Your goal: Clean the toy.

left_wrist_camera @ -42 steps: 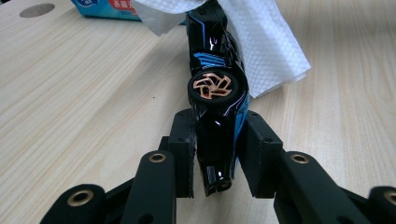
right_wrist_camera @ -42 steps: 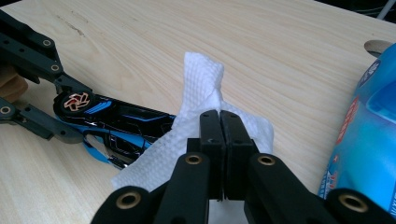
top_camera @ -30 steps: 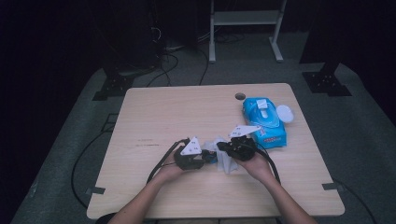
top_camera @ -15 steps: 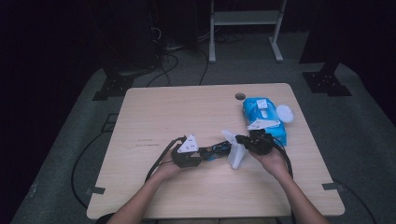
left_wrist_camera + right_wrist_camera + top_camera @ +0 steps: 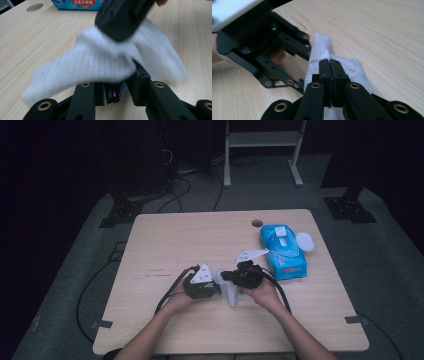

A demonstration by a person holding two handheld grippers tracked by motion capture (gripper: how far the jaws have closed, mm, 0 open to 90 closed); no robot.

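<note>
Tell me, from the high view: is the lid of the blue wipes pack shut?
No: the blue wipes pack lies with its round white lid flipped open to the side of it.

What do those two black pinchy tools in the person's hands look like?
Each is black. The left gripper and the right gripper each carry a pale grey three-cornered plate on top and trail a black cable. Up close, the jaws are flat black bars joined by brass-coloured rivets. A small green light glows on the left one's body. The person's forearms are bare, with no sleeves in sight.

The blue wipes pack (image 5: pixel 76 4) bears red-banded Chinese characters, "杀菌无刺激".
</note>
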